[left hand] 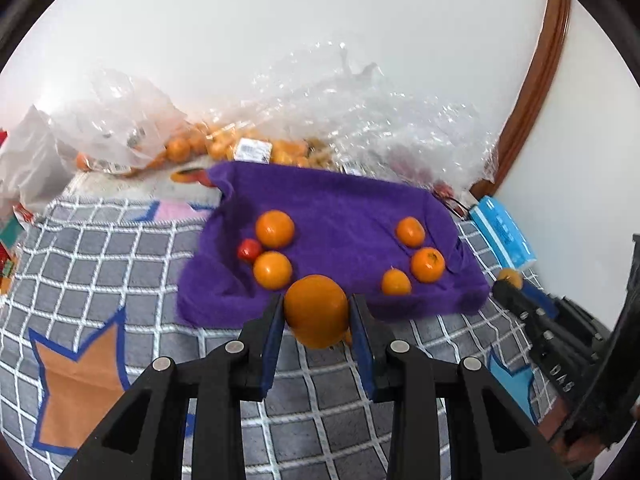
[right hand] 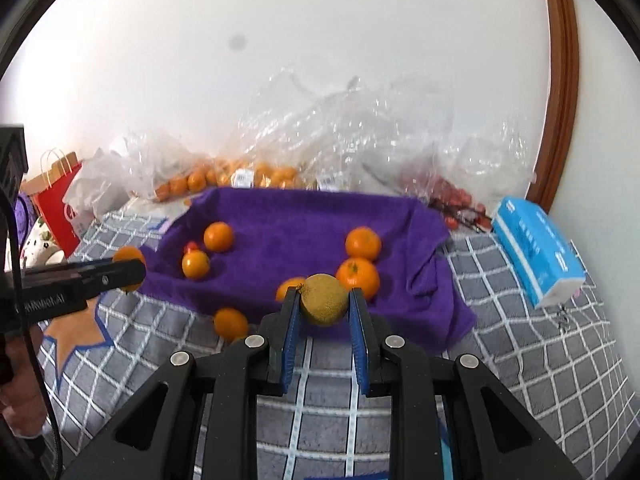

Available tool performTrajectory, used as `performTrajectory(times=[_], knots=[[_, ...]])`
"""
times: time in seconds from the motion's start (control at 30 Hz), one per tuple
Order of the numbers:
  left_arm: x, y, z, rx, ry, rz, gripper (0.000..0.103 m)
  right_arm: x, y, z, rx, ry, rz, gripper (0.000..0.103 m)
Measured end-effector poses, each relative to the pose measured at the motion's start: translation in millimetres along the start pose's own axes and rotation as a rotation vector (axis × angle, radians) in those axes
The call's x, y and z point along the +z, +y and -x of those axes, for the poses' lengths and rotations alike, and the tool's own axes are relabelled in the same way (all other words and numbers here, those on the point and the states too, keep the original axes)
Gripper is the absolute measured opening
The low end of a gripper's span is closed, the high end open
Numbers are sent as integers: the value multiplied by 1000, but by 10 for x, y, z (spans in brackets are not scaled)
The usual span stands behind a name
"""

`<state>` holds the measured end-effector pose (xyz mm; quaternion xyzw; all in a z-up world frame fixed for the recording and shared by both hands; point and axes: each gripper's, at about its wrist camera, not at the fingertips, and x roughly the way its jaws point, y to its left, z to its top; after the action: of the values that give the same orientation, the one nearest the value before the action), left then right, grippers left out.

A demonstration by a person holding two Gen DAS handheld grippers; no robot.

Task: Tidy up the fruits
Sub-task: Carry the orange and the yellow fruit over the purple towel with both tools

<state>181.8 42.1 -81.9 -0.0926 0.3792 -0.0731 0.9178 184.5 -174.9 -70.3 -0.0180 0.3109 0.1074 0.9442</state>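
Fruit lies scattered on a rumpled purple towel [left hand: 332, 220] spread over a grey blanket with a white grid pattern [left hand: 120, 264]. The left claw [left hand: 317, 312] is clamped on a large round orange [left hand: 316, 310], held between its blue-padded fingers [left hand: 274, 332] just in front of the towel's near edge. The right claw [right hand: 324, 306] grips a rough, yellow-green round fruit [right hand: 324, 305], possibly a kiwi, over the towel's near edge.

On the towel's left side sit two oranges [left hand: 274, 229] and a small red fruit [left hand: 249, 249] touching the nearer of them; on its right side three smaller oranges [left hand: 427, 265] form a loose cluster. In the right wrist view another small orange [right hand: 231, 323] rests on the blanket just beside the towel's near-left edge.

Behind the towel, against the white wall, crumpled clear plastic bags [right hand: 360, 140] hold many more oranges [right hand: 224, 176] and a heap of red fruits [right hand: 452, 196]. A blue and white tissue pack [right hand: 538, 252] lies on the blanket to the right of the towel, and a red paper bag with white handles [right hand: 56, 196] stands at far left.
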Motion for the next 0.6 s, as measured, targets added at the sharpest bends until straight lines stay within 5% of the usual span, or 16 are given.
performTrajectory(times=[0.6], knots=[[418,-11,-369,30,-62,0,31,473,-126,-403,-10,-55,-7,24]])
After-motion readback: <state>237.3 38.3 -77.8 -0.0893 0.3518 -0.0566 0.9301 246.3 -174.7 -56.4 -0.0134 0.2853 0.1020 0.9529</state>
